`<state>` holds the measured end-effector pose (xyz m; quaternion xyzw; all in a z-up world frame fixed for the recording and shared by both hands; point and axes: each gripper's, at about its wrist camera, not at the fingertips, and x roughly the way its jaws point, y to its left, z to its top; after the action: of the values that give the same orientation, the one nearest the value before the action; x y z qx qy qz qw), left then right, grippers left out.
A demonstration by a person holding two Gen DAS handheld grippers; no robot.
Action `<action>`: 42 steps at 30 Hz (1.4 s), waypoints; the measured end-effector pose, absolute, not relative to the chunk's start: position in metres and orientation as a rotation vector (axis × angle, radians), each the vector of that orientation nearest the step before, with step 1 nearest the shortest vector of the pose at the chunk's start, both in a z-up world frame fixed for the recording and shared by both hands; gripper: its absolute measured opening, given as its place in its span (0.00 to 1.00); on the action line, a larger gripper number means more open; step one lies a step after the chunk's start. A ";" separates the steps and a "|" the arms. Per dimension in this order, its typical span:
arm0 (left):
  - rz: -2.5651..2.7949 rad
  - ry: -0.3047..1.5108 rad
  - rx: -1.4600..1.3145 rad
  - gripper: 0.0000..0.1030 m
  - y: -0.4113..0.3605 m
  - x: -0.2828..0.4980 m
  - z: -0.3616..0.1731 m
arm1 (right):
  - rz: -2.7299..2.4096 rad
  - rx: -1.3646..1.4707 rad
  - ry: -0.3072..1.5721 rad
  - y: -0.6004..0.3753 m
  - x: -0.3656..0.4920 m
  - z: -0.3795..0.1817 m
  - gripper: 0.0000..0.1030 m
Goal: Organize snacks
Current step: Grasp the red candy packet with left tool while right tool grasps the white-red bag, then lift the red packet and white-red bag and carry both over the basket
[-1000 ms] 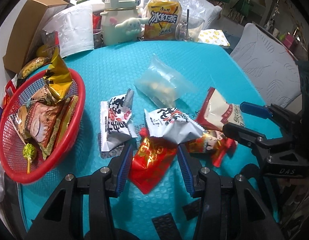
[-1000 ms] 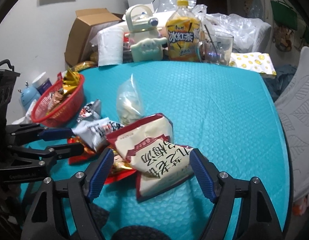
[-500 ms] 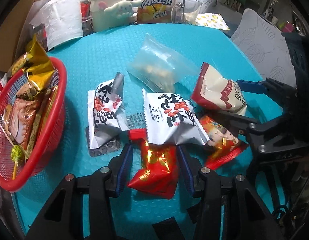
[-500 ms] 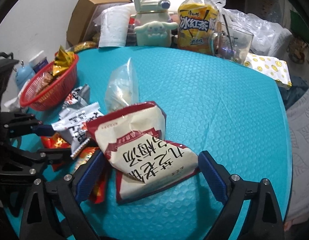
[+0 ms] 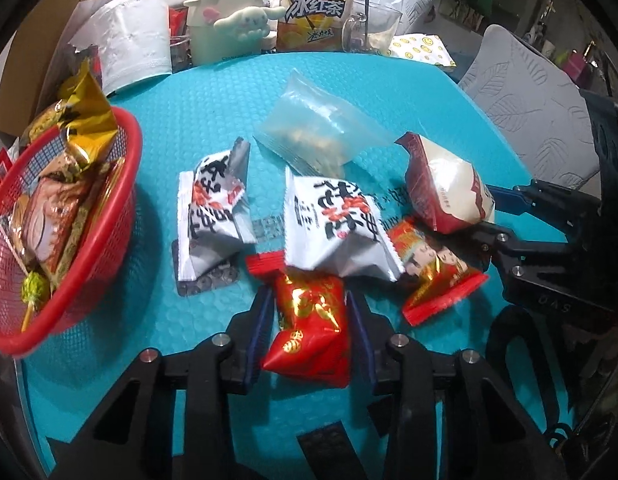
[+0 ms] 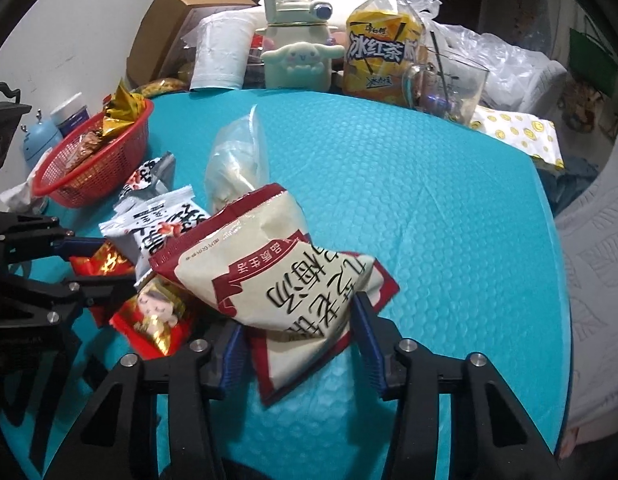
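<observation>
red foil packet [image 5: 309, 328] pinched in closing left gripper [image 5: 309, 320], on teal mat right of red basket [image 5: 121, 216].
right view: right gripper [image 6: 299, 336] closing on cream pouch [image 6: 277, 280], further right of basket [image 6: 121, 152].

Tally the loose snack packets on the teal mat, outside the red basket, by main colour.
White with black lettering: 2
Red and gold: 2
Cream with dark red trim: 1
Clear plastic: 1
Total: 6
</observation>
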<state>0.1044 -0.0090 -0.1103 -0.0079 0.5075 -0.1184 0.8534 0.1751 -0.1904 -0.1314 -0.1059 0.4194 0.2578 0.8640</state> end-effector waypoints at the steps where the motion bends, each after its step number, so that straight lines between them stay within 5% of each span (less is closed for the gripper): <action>1: -0.251 1.068 -0.016 0.36 -0.010 0.102 -0.110 | 0.539 -0.218 0.878 -0.192 0.172 -0.131 0.43; 29: -0.348 1.090 -0.019 0.34 -0.030 0.021 -0.106 | 0.493 -0.167 0.926 -0.220 0.052 -0.127 0.41; 33: -0.346 1.089 -0.005 0.34 -0.033 0.026 -0.106 | 0.456 -0.165 0.926 -0.222 0.056 -0.126 0.67; 42: -0.353 1.086 0.022 0.37 -0.035 0.029 -0.107 | 0.521 -0.293 0.882 -0.211 0.070 -0.116 0.82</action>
<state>0.0292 -0.0351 -0.1069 0.0105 0.5139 -0.1669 0.8414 0.0701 -0.2110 -0.1157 -0.1397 0.4206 0.2482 0.8614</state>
